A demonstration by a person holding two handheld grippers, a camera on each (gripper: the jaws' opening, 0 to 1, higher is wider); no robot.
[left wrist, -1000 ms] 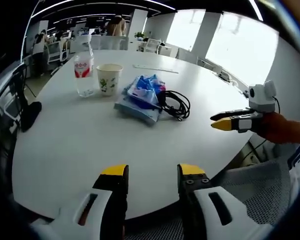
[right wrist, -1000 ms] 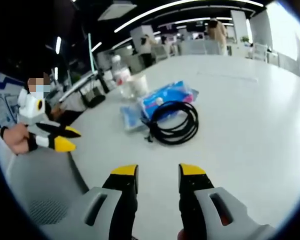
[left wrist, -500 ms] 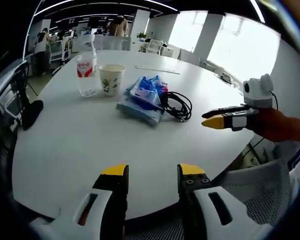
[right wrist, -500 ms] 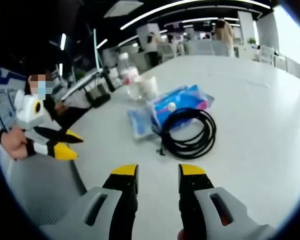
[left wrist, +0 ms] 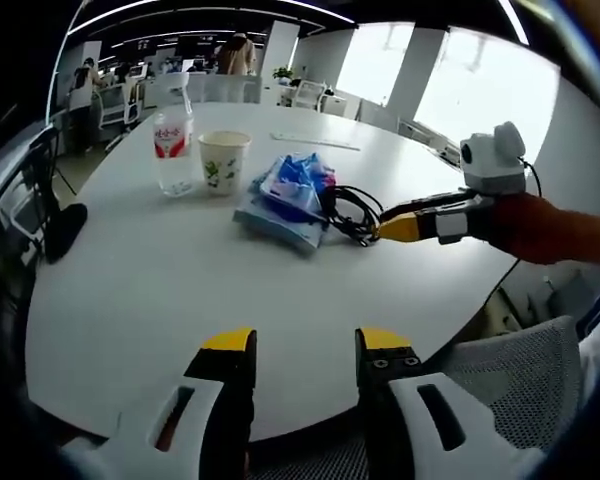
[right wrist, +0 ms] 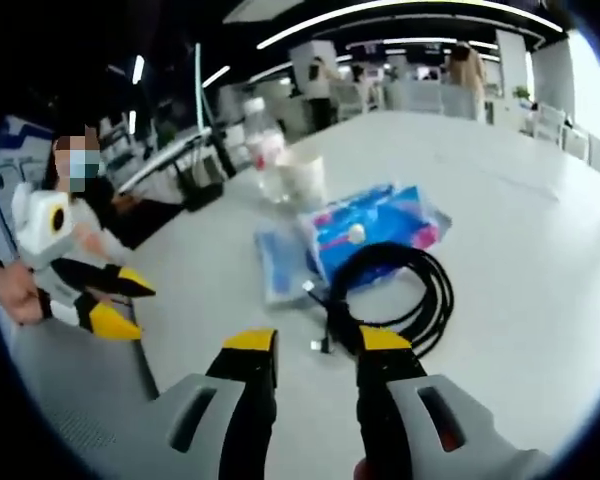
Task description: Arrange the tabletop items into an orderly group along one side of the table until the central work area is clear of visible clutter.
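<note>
On the round white table (left wrist: 160, 290) stand a clear water bottle (left wrist: 170, 150) and a paper cup (left wrist: 222, 160). Right of them, a bright blue packet (left wrist: 292, 185) lies on a paler blue one (left wrist: 265, 215), with a coiled black cable (left wrist: 352, 210) at its side. My left gripper (left wrist: 305, 345) is open at the near table edge, nothing in it. My right gripper (left wrist: 395, 228) reaches in from the right, tips at the cable. In the right gripper view, the right gripper (right wrist: 317, 345) stands open just short of the cable (right wrist: 400, 290), its loose end near the jaws. The left gripper (right wrist: 128, 305) shows at left.
A black object (left wrist: 60, 225) lies at the table's left edge and a long white strip (left wrist: 315, 140) at the far side. A grey mesh chair (left wrist: 520, 400) stands at the near right. Office chairs and people are in the background.
My right gripper has moved forward over the table until its tips reach the black cable. The left gripper and the table items have stayed put.
</note>
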